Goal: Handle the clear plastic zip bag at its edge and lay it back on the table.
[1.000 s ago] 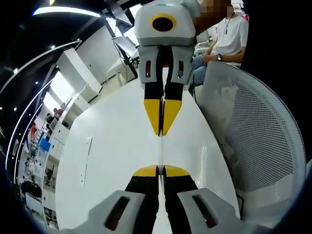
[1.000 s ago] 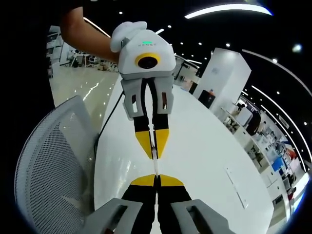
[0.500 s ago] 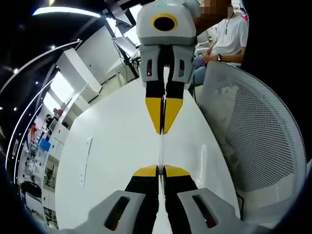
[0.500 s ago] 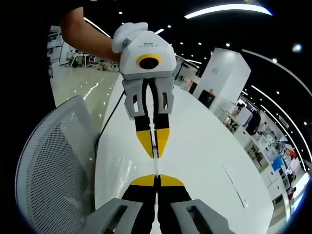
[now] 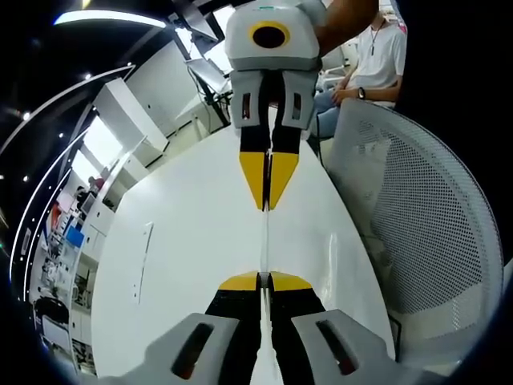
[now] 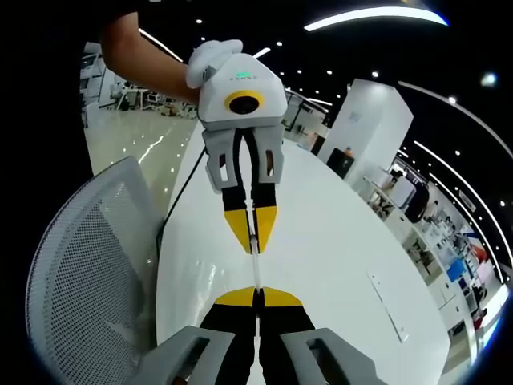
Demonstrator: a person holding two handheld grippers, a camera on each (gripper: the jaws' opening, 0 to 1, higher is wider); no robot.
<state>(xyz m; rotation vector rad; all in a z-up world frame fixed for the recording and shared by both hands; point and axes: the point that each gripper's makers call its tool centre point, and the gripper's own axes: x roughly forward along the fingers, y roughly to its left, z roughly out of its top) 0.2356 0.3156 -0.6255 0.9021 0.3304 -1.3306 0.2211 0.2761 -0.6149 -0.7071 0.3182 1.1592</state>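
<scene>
Above the white table (image 5: 184,241), both grippers (image 5: 265,279) (image 6: 258,293) pinch the bag's edge (image 5: 265,241), fingers pressed together; lower evenly, I'd say.

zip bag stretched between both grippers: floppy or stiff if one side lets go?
Probably floppy: the clear zip bag shows as a thin taut line, edge-on, between the left gripper and right gripper, so tension seems to keep it flat. Likely light too, with no sag visible. Clear film may be slippery; both grips look shut near an edge.
</scene>
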